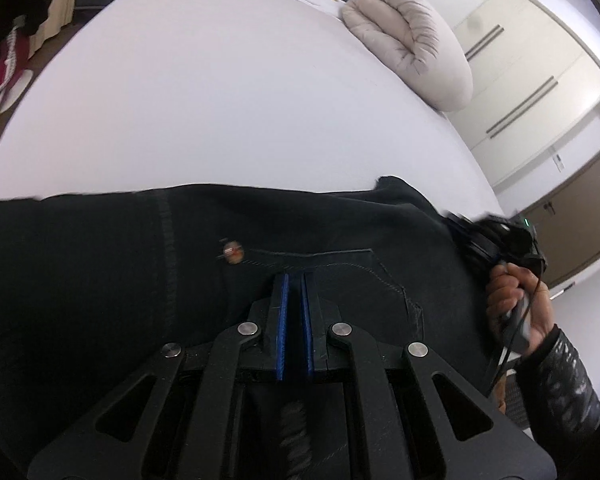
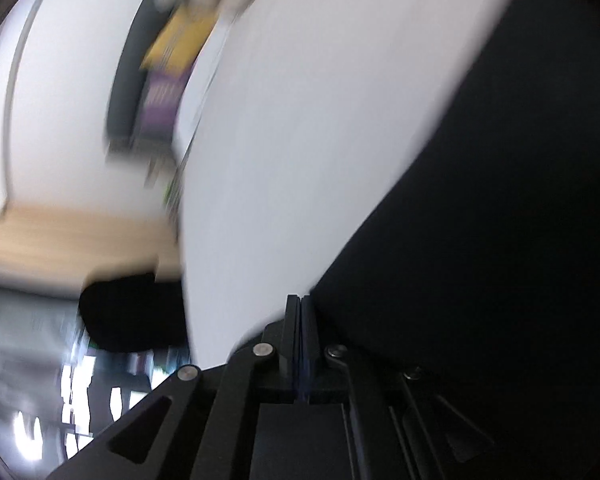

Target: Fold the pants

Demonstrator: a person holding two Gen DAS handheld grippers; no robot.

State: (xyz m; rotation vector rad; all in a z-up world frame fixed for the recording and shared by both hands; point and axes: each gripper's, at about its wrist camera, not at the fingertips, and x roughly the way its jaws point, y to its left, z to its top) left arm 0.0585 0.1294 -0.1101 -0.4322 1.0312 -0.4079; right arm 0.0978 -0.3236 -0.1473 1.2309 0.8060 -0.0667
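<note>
We see the pants (image 1: 140, 280) spread on the bed (image 1: 220, 100), long axis running left to right across the left view. Our left tongs (image 1: 294, 280) sit over the pocket, clenched with dark cloth between the pads. Our right tongs (image 2: 301, 300), clenched, sit at the pants' right end, nearer that edge
</note>
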